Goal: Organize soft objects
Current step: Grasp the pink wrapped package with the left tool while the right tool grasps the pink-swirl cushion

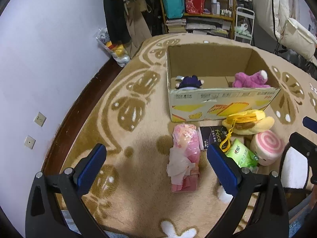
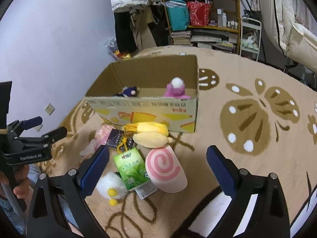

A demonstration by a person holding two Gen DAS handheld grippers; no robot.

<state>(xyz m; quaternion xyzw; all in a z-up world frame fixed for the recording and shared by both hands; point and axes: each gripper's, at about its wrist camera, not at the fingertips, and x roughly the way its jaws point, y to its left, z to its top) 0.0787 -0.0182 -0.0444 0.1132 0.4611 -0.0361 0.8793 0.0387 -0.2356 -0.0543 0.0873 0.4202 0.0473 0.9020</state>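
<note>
Currently both the left gripper (image 1: 156,164) and right gripper (image 2: 158,168) hang spread and empty above loose items beside the cardboard box (image 1: 218,107); recommend centring on the pink tissue pack (image 1: 185,154) before closing

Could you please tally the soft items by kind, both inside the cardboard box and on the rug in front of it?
Plush toys: 5 (purple doll, pink plush, yellow plush, pink swirl plush, white chick)
Tissue packs: 3 (pink pack, dark pack, green pack)
Total: 8
</note>
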